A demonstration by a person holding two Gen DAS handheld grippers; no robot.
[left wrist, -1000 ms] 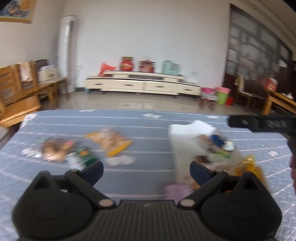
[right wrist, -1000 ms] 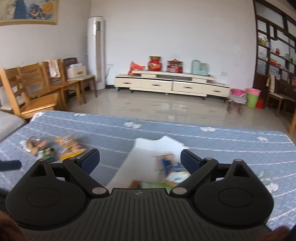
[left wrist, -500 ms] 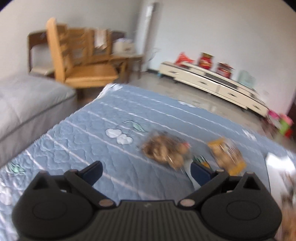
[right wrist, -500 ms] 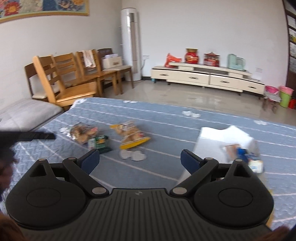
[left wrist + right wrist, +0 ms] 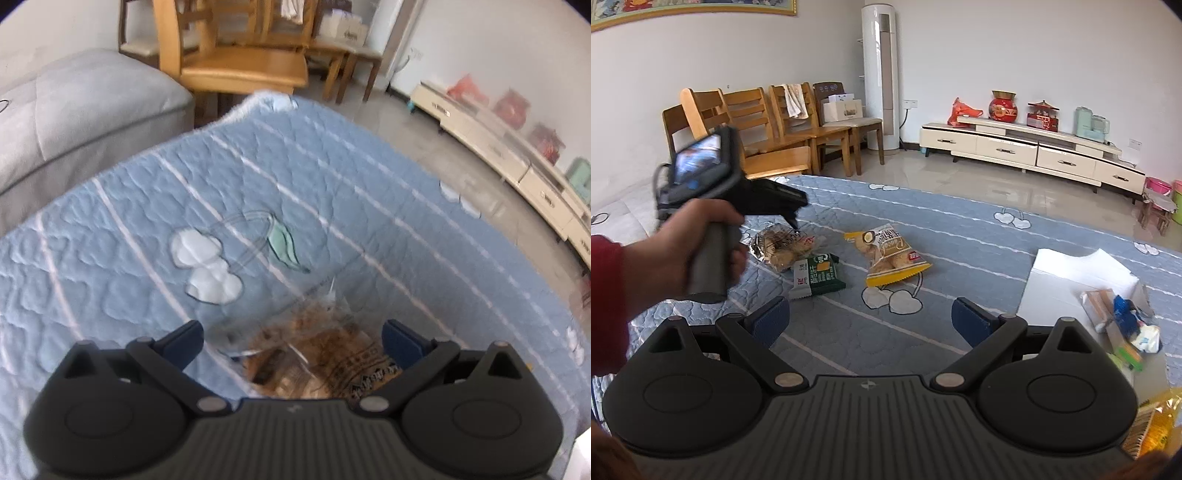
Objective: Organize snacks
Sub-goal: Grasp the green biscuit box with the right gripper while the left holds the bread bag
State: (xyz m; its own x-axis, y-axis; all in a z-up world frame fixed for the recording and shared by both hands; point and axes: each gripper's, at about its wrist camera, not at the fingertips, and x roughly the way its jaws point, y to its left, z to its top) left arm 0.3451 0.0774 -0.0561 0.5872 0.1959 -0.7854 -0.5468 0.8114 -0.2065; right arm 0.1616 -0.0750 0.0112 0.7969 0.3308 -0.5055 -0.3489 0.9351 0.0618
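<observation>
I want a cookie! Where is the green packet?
In the right wrist view the green packet lies on the blue quilt, left of the yellow snack bag, beside the clear snack bag.

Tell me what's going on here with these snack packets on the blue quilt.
A person is sorting snacks with a handheld gripper in each hand. The left gripper, jaws open, is right over the clear bag of brown snacks, not yet closed on it. The right gripper hangs open and empty above the quilt. A green packet and a yellow bag lie loose nearby, while the white box on the right already holds several items.
</observation>
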